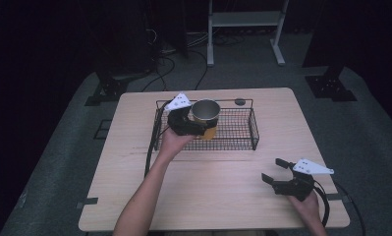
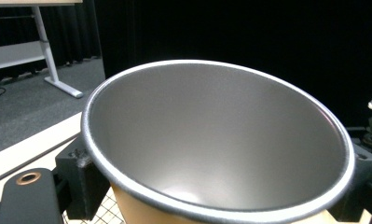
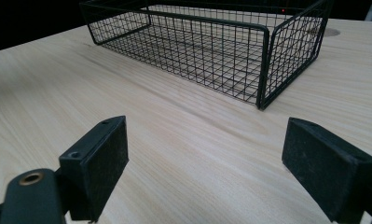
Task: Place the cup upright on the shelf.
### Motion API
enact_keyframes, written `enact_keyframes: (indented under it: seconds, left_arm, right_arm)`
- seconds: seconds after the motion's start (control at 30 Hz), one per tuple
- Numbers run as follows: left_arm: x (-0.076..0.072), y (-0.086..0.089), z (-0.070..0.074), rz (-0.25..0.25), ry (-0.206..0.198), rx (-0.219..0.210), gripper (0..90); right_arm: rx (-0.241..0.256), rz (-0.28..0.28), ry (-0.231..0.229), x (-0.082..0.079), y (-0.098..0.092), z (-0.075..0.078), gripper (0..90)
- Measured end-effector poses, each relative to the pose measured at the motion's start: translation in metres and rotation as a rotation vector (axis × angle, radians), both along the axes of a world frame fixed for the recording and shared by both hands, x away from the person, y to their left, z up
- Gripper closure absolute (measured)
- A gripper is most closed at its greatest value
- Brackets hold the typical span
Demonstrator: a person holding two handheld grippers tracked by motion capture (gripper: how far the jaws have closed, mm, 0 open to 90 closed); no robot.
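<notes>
A paper cup (image 1: 206,117) with a tan outside and a grey inside is held upright over the left part of the black wire basket (image 1: 238,129). My left gripper (image 1: 197,127) is shut on the cup, one jaw on each side of it. In the left gripper view the cup's open mouth (image 2: 216,140) takes up most of the picture between the jaws. My right gripper (image 1: 274,170) is open just above the table near the front right, its jaws wide apart with nothing between them. It points toward the basket (image 3: 207,42).
The light wooden table (image 1: 218,182) has bare room in front of the basket. A round hole (image 1: 239,102) lies in the tabletop behind the basket. Beyond the table are a grey floor, cables and a white frame (image 1: 245,19).
</notes>
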State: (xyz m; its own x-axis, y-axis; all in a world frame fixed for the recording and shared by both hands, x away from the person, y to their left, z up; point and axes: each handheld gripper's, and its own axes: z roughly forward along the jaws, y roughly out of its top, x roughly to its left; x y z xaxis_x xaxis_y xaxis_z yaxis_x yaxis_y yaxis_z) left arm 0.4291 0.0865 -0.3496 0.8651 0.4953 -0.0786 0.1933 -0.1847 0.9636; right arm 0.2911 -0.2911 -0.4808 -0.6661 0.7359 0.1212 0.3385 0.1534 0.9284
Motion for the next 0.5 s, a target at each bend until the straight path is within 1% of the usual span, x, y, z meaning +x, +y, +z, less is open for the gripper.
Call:
enact_keyframes:
  seconds: [0.1,0.17,0.27,0.5]
  left_arm:
    - [0.004,0.000,0.001,0.005,0.006,0.002,12.6]
    - [0.009,-0.001,0.003,0.007,0.009,0.000,12.6]
    - [0.013,-0.001,0.003,0.005,0.012,-0.011,12.6]
    - [0.021,-0.002,0.004,0.008,0.025,-0.007,12.5]
  right_arm:
    - [-0.001,0.001,0.000,0.000,0.000,0.000,13.4]
    - [0.000,0.002,-0.001,0.000,0.000,0.000,13.4]
    - [0.000,0.002,-0.001,0.000,0.000,0.000,13.4]
    - [0.002,0.002,-0.001,0.000,0.000,0.000,13.4]
